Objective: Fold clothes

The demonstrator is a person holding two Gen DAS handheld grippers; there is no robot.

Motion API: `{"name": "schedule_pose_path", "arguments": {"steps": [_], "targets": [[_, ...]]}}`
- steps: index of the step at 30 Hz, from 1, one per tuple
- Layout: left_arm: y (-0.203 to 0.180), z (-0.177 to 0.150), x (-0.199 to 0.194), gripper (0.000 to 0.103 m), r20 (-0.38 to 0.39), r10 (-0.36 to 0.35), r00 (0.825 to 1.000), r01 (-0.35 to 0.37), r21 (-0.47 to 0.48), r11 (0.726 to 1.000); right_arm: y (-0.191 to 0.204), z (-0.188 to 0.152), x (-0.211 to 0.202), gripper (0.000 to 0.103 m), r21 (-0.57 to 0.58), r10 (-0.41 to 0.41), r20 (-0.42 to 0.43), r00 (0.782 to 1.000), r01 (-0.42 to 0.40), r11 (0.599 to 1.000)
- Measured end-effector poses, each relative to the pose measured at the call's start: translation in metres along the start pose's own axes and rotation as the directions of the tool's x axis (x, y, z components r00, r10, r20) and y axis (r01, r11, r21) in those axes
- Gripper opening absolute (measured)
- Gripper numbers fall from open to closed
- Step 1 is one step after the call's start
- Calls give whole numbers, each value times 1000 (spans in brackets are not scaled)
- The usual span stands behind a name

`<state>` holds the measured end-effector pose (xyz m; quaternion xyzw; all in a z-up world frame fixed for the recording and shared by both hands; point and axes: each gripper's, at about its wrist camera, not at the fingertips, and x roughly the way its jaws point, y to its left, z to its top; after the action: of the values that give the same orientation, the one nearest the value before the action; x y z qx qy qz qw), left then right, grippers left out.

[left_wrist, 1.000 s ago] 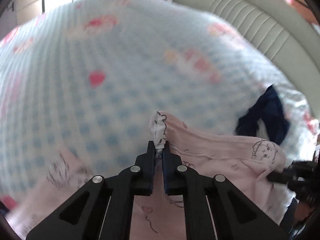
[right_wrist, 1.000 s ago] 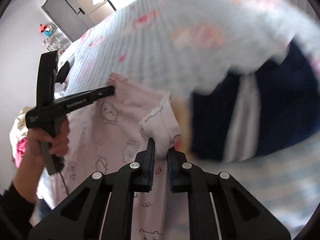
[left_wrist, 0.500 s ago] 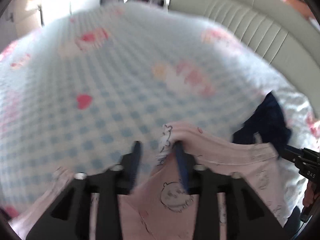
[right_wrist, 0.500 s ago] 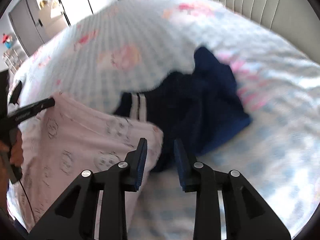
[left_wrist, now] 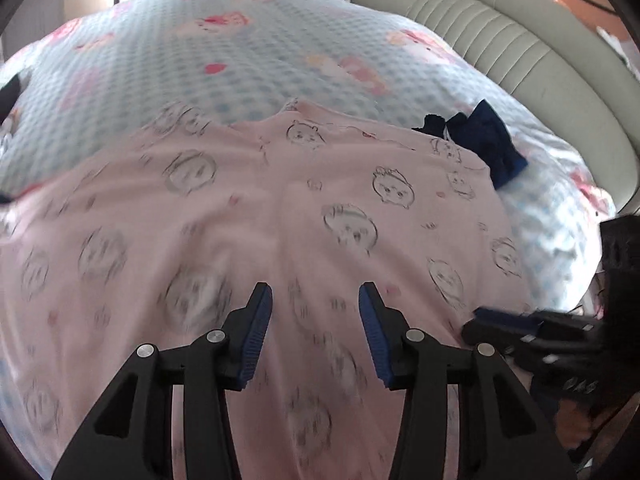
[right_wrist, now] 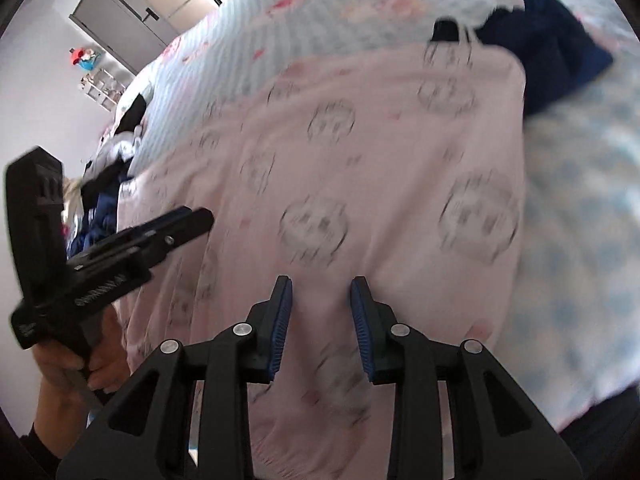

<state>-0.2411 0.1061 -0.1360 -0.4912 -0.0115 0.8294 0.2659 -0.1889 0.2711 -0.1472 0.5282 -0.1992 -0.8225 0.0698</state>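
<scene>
On the bed: a pink garment (left_wrist: pixel 304 216) printed with small cartoon faces is lying spread flat over the blue-checked quilt (left_wrist: pixel 224 52).
Garment position: in the left wrist view it is filling the frame from about 9 o'clock round to 3 o'clock, its far edge reaching toward 12 o'clock.
Neighbour: a crumpled navy garment (left_wrist: pixel 484 140) is sitting at about 2 o'clock, touching the pink one's far corner.
Left gripper (left_wrist: pixel 316 300): its jaws are standing apart, roughly half open, with nothing pinched between them; the pink cloth is showing behind the gap.
Right gripper (right_wrist: pixel 321 294): its jaws are opening, a narrower gap than the left, no cloth caught between the pads.
Other view: the right wrist camera is showing the left gripper's body at 9 o'clock, gripped by a hand (right_wrist: pixel 80 364).
Step in hand: judging by the flat cloth and empty jaws, the spreading looks done and a fold is coming up.
Next move: each gripper is likely needing to pinch an edge or corner, both lifting together so the cloth is folding over without bunching.
Headboard (left_wrist: pixel 520 40): padded, pale, curving from 1 to 3 o'clock.
</scene>
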Motion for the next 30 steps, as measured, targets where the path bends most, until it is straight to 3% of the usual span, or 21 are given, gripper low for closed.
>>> {"name": "schedule_pose_path", "arguments": {"steps": [3,6,7,10,11,14,16,20,24,27,30], "targets": [[0,-17,-3,48,-24,-1,1000,1,22,1000,13,-13,2,35,-30,6,-10,1000,-6,1000],[11,-22,27,46,-149,30,988,-32,-13,999,11,-20,19,36,-39,-37,-35,999,35,999],[8,-20,27,45,-154,24,988,-25,-6,1000,7,-17,24,31,-23,-42,-46,998,41,999],[1,-10,-10,48,-54,-114,992,112,-31,993,13,-13,8,31,-25,-42,-4,999,42,999],[-1,-9,-25,48,-15,-128,992,128,-28,991,17,-12,-3,31,-34,-39,22,999,40,999],[0,-25,-51,47,11,-25,1000,25,17,1000,29,-13,-32,32,-71,-33,85,996,39,997],[7,-47,-61,46,-4,9,1000,-9,25,1000,36,-24,-40,32,-108,-4,60,998,10,994],[26,-95,-74,42,-58,-42,997,41,-25,999,52,-57,-35,32,-224,19,-44,999,-28,974],[22,-131,-83,44,-78,-37,996,39,27,999,75,-86,-21,33,-327,14,-125,992,-55,943],[18,-137,-75,45,-99,21,995,-14,71,997,89,-95,-10,41,-382,-15,-142,990,-40,923],[11,-128,-59,43,-124,115,986,-97,137,986,97,-104,1,39,-500,-169,-84,982,105,860]]}}
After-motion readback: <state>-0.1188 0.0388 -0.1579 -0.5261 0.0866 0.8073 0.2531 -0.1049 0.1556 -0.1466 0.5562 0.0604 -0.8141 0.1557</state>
